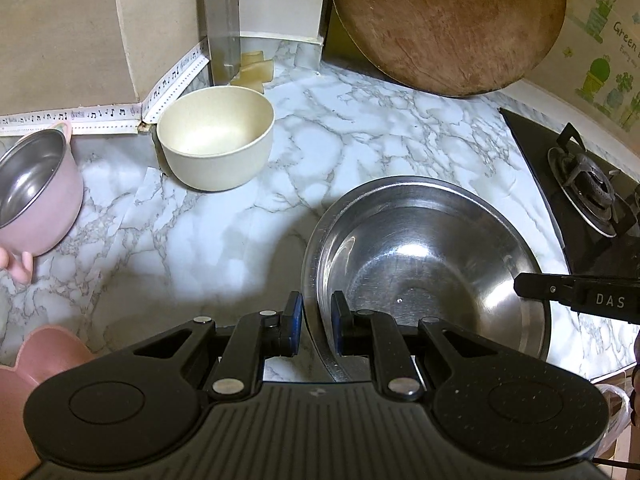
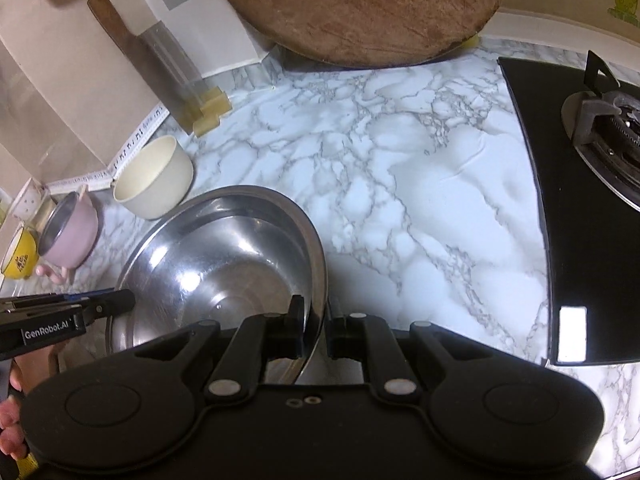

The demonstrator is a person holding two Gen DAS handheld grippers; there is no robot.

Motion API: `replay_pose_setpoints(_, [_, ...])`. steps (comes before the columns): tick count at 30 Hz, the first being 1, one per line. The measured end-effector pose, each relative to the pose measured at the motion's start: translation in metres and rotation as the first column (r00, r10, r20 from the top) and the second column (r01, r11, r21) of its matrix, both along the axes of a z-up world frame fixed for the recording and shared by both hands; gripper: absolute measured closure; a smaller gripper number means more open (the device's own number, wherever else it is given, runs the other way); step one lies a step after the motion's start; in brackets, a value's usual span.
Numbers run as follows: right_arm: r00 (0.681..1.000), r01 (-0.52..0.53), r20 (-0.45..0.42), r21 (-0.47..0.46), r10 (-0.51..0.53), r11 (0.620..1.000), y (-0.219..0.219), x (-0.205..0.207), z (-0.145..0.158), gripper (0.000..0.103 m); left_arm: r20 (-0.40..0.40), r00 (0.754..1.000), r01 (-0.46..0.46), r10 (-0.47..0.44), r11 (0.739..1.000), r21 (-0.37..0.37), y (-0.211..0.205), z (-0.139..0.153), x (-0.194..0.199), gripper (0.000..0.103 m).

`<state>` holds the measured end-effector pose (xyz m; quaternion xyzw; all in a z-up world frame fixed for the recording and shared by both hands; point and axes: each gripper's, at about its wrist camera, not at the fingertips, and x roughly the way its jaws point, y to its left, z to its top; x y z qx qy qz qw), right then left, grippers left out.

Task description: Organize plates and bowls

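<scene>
A large steel bowl (image 1: 424, 264) (image 2: 224, 264) is low over the marble counter (image 1: 248, 216) (image 2: 400, 184); whether it touches the counter I cannot tell. My left gripper (image 1: 316, 320) is shut on its near rim, one finger inside and one outside. My right gripper (image 2: 318, 324) pinches the opposite rim the same way. Each gripper shows in the other's view: the right gripper (image 1: 520, 286) at the right, the left gripper (image 2: 124, 300) at the left. A cream bowl (image 1: 216, 136) (image 2: 154, 178) stands empty near the back left corner.
A pink pot with a steel lining (image 1: 36, 196) (image 2: 72, 236) and a yellow cup (image 2: 18, 254) sit at the left. A round wooden board (image 1: 448, 20) (image 2: 360, 8) leans on the back wall. A black gas stove (image 1: 584, 196) (image 2: 592, 200) borders the right.
</scene>
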<state>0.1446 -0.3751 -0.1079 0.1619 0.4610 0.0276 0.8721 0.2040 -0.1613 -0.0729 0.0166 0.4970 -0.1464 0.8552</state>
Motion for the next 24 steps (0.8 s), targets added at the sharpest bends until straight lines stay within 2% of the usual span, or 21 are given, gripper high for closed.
replay_pose_setpoints(12, [1.000, -0.009, -0.006, -0.013, 0.009, 1.000, -0.0005, -0.0020, -0.0071, 0.092, 0.001, 1.000, 0.003, -0.003, 1.000, 0.010, -0.0019, -0.0070, -0.0024, 0.089])
replay_pose_setpoints(17, [1.000, -0.007, -0.006, 0.008, 0.008, 1.000, -0.0013, -0.0017, -0.0070, 0.083, -0.003, 1.000, 0.004, -0.004, 1.000, 0.000, -0.0014, -0.0070, -0.0020, 0.089])
replay_pose_setpoints(24, [1.000, -0.015, 0.006, -0.031, 0.015, 0.999, 0.0017, -0.0044, -0.0001, 0.079, -0.006, 1.000, 0.001, -0.001, 1.000, -0.002, -0.0012, -0.0064, -0.0025, 0.089])
